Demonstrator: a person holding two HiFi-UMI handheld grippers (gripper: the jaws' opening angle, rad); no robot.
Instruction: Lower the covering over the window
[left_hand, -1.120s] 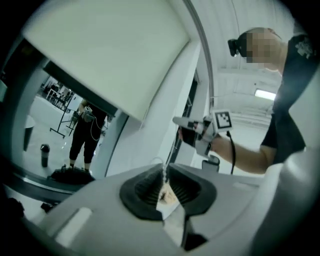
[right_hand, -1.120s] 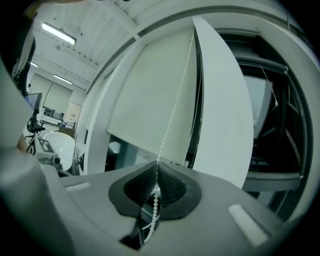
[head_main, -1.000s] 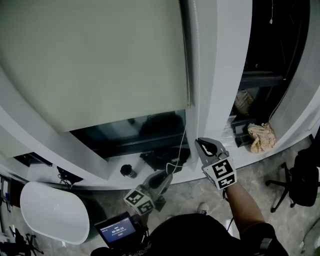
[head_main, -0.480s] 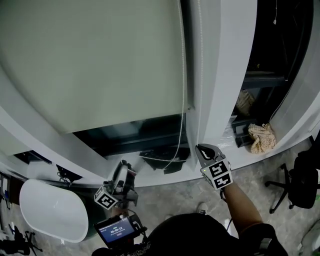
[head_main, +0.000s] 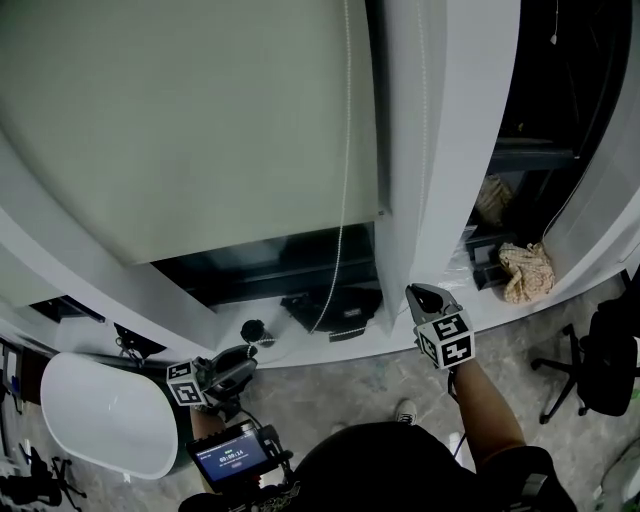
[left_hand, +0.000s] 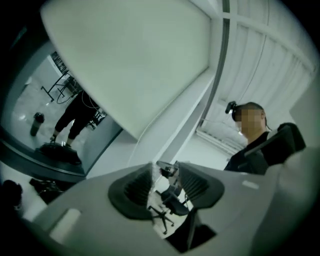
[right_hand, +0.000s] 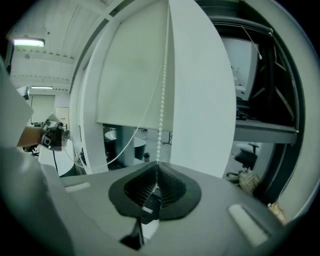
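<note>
Since the earlier frame the left gripper (head_main: 244, 361) has swung from the lower middle of the head view to the lower left, away from the bead chain (head_main: 345, 160). Its jaws have just been opening and now stand released, with nothing between them. The right gripper (right_hand: 157, 167) has sunk slightly at lower right of centre, jaws clenched on the chain. The blind (head_main: 180, 120) fills the upper left, its bottom edge above a dark strip of window (head_main: 280, 262).
</note>
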